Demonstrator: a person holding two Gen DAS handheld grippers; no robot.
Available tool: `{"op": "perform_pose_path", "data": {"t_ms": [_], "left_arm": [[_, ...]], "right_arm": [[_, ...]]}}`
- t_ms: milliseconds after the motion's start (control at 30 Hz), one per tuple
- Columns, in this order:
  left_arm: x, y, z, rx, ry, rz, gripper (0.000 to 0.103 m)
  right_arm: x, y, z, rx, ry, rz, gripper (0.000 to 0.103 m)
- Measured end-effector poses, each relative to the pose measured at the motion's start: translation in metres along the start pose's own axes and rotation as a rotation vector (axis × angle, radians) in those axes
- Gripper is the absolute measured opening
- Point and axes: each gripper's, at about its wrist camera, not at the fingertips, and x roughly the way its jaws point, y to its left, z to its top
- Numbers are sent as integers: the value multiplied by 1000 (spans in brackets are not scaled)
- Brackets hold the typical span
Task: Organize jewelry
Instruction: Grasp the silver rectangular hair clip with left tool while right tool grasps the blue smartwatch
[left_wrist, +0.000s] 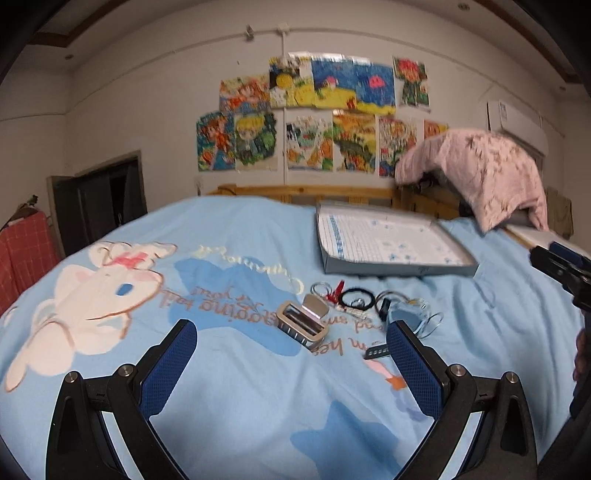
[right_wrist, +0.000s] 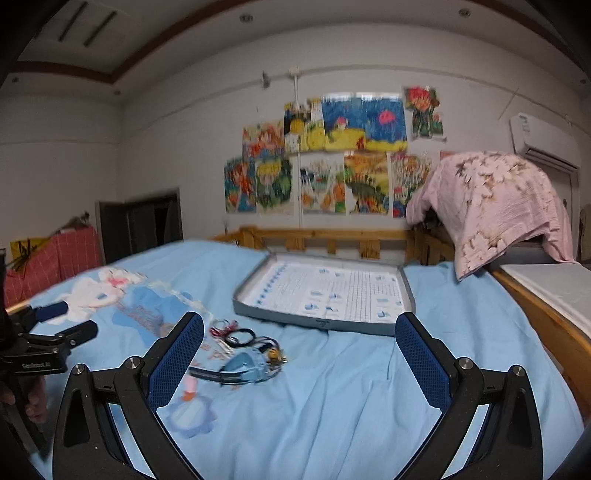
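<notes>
A pile of jewelry and hair things (left_wrist: 373, 302) lies on the blue bedspread: rings, a black hair tie, red clips, a blue pouch. A small open beige metal case (left_wrist: 303, 322) lies left of the pile. A shallow grey box lid (left_wrist: 391, 242) lies behind it. In the right wrist view the pile (right_wrist: 247, 350) lies left of centre and the box lid (right_wrist: 328, 295) lies ahead. My left gripper (left_wrist: 291, 354) is open and empty, just short of the case. My right gripper (right_wrist: 299, 347) is open and empty above the bed, right of the pile.
A wooden bed rail (right_wrist: 332, 236) runs behind the box lid. A pink blanket (right_wrist: 495, 199) hangs over furniture at the right. A second mattress (right_wrist: 554, 288) lies at the far right. Drawings cover the back wall. A dark doorway (left_wrist: 99, 203) stands at the left.
</notes>
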Motion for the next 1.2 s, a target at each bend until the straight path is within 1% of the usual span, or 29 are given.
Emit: {"op": "perform_pose_path", "data": {"t_ms": [67, 100, 133, 233, 300, 367, 433, 467, 533, 567, 600, 633, 733, 767, 833, 967, 1067, 1200], "left_arm": [[15, -1, 1, 19, 20, -1, 103], [24, 0, 3, 22, 33, -13, 103], [35, 1, 5, 26, 57, -31, 103], [60, 0, 9, 47, 96, -55, 103], [76, -1, 10, 67, 123, -76, 103], [91, 0, 10, 74, 150, -94, 100], [104, 1, 9, 70, 176, -103, 93], [110, 1, 9, 63, 185, -110, 91], [118, 4, 6, 50, 198, -126, 87], [122, 4, 3, 47, 209, -135, 86], [127, 4, 0, 46, 222, -145, 84], [130, 4, -2, 47, 230, -150, 81], [140, 4, -9, 47, 257, -176, 74], [142, 3, -10, 47, 262, -181, 74], [145, 4, -11, 45, 268, -190, 71], [152, 4, -17, 39, 295, -190, 66], [153, 6, -22, 31, 296, -182, 58], [150, 7, -21, 23, 286, -188, 57]], "right_arm": [[28, -3, 1, -6, 59, 0, 102], [40, -4, 0, -4, 85, 10, 102], [55, -4, -2, 4, 116, 32, 102], [87, -1, -14, 21, 179, 89, 102], [107, 7, -19, 8, 214, 158, 100], [124, 19, -25, -28, 240, 213, 88], [138, 26, -32, -45, 264, 245, 67], [144, 27, -36, -40, 280, 266, 64], [156, 27, -44, -20, 319, 299, 52], [160, 26, -46, -16, 337, 312, 48], [164, 27, -50, -14, 354, 329, 39], [167, 28, -53, -16, 364, 334, 33], [175, 32, -56, -18, 387, 353, 33], [177, 32, -56, -20, 392, 359, 33], [183, 38, -57, -33, 404, 375, 27], [189, 46, -64, -60, 437, 385, 27], [190, 46, -68, -64, 458, 379, 27], [192, 47, -71, -64, 482, 368, 27]]}}
